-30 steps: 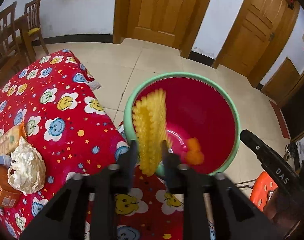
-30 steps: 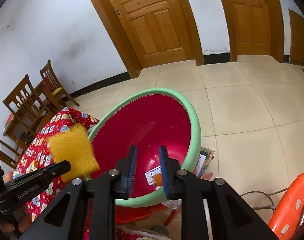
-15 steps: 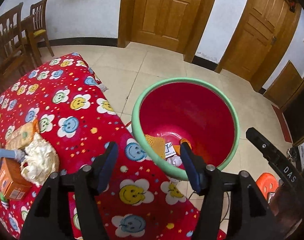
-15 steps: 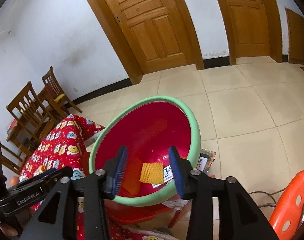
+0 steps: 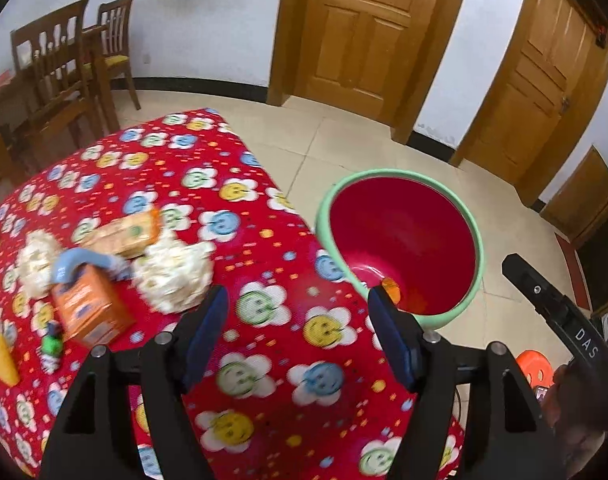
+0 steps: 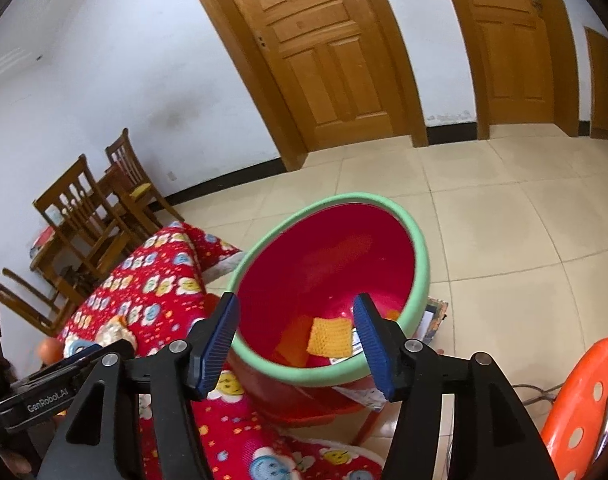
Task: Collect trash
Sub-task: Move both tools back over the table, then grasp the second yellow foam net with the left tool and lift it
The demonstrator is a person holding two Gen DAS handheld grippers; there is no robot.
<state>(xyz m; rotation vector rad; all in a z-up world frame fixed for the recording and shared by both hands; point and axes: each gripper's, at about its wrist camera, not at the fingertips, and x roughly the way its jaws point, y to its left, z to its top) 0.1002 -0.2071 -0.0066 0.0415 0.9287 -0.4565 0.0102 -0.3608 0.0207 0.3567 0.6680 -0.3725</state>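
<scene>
While both grippers hang over the table edge, the left gripper (image 5: 296, 330) and right gripper (image 6: 298, 338) have jaws that have just been opening, spread with nothing between them. The red bin (image 6: 418, 268), round with a smooth green rim, stands just beside the table; a yellow knitted square (image 6: 330, 337) lies flat at its bottom among orange scraps. On the smiley-flower tablecloth (image 5: 232, 208) lie crumpled white paper wads (image 5: 172, 276), an orange carton (image 5: 90, 312) and a biscuit wrapper (image 5: 124, 234), print blurred. Readable: "GenRobot.AI", "DAS". Wooden chairs (image 5: 64, 76) beyond; orange perforated plastic stool (image 6: 580, 396) right.
</scene>
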